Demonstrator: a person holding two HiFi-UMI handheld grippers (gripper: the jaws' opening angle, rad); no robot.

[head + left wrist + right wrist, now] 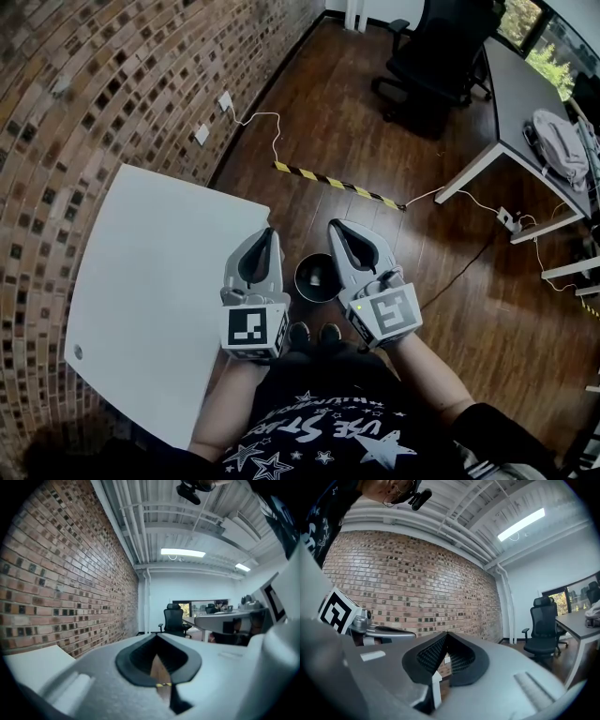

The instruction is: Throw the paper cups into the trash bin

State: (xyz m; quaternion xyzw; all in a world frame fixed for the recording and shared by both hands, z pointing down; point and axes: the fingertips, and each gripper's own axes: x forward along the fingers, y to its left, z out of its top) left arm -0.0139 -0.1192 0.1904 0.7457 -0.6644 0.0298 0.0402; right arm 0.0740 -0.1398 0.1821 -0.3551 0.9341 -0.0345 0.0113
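Note:
A round black trash bin (316, 278) stands on the wood floor between my two grippers, just ahead of the person's shoes. My left gripper (267, 232) hangs over the white table's right edge, jaws shut with nothing between them. My right gripper (334, 225) is held just right of the bin, also shut and empty. No paper cup shows in any view. In the left gripper view the shut left gripper (157, 637) points down the room. In the right gripper view the shut right gripper (446, 634) points toward the brick wall.
A white table (150, 281) sits at the left against the brick wall (112, 84). Yellow-black tape (337, 183) and a white cable cross the floor. A black office chair (431, 66) and a grey desk (534, 112) with a bag stand at the far right.

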